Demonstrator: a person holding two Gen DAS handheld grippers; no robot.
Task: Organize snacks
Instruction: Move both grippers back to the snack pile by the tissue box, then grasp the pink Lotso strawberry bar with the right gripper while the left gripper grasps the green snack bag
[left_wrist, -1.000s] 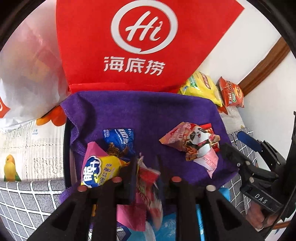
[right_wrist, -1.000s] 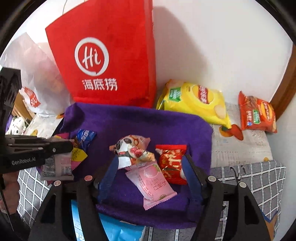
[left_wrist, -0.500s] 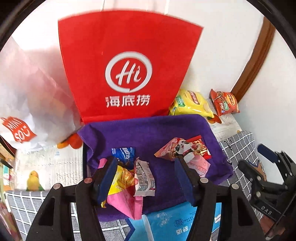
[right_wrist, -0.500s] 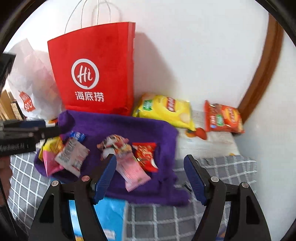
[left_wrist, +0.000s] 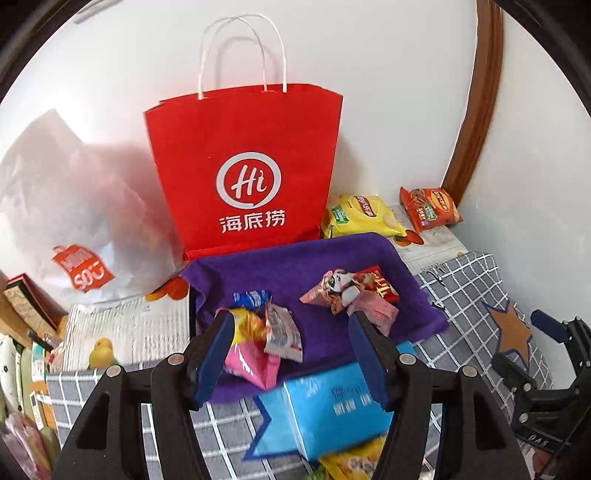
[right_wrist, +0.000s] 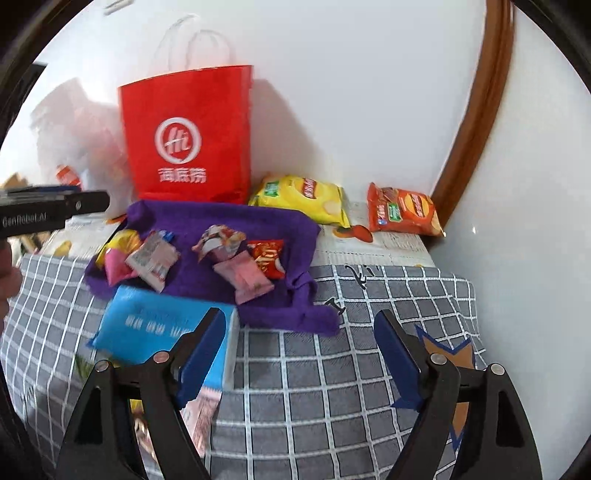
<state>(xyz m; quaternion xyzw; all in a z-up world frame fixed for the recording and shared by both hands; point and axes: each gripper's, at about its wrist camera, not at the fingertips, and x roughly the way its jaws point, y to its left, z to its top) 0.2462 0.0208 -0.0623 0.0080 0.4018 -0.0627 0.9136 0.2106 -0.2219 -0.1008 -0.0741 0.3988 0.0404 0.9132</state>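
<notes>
A purple cloth (left_wrist: 295, 273) (right_wrist: 229, 218) holds two heaps of small snack packets. The left heap (left_wrist: 258, 332) (right_wrist: 144, 254) has yellow, pink, white and blue packets. The right heap (left_wrist: 351, 291) (right_wrist: 243, 254) has a panda packet, a pink one and a red one. My left gripper (left_wrist: 291, 350) is open and empty, held back above the cloth's near edge. My right gripper (right_wrist: 299, 354) is open and empty over the checked tablecloth, short of the cloth.
A red paper bag (left_wrist: 243, 170) (right_wrist: 188, 136) stands against the wall behind the cloth. A yellow chip bag (left_wrist: 362, 216) (right_wrist: 303, 197) and an orange chip bag (left_wrist: 430, 208) (right_wrist: 404, 214) lie at the back right. A blue tissue pack (left_wrist: 325, 406) (right_wrist: 155, 328) lies near me. A white plastic bag (left_wrist: 74, 221) stands left.
My left gripper opened and let a packet go onto the left heap. Both grippers have pulled back and up, away from the cloth.
</notes>
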